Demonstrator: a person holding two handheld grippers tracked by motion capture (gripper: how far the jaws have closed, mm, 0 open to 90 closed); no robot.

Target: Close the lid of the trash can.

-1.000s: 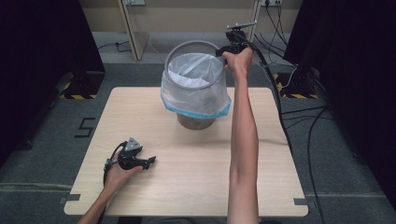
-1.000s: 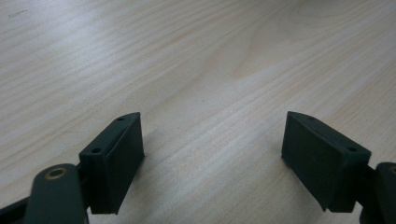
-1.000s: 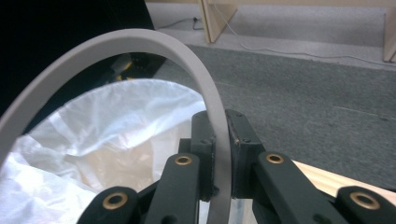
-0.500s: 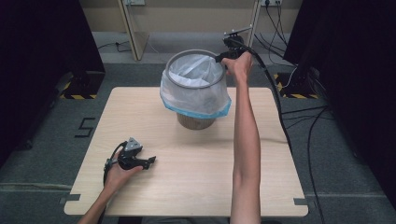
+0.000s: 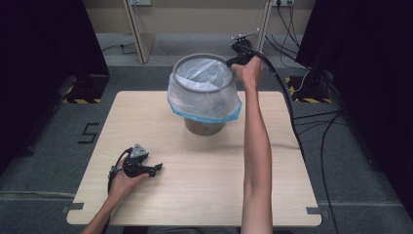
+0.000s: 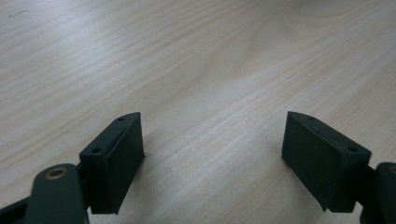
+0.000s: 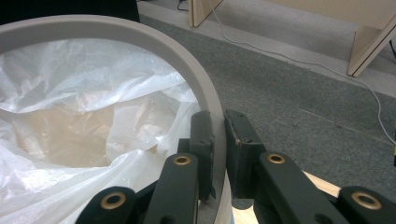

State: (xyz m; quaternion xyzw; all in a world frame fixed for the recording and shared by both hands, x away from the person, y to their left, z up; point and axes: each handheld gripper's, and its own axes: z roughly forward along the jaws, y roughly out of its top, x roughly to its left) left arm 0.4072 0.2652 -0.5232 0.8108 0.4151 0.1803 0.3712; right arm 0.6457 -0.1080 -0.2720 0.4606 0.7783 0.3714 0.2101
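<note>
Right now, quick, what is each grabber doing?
Left gripper: open, holding nothing, low over the table.
Right gripper: shut on the grey ring above the bag-lined bin.

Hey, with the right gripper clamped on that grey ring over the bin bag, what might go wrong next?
The right gripper pinches only one edge of the grey ring, so it might tilt or slip free. Its inner jaw sits against the thin bin bag, which may snag or tear. The left gripper lies open on the table, so nothing steadies the bin.

Even overhead light, soft shadows on table (image 5: pixel 204 170); side areas dark; near tool parts slightly blurred.
</note>
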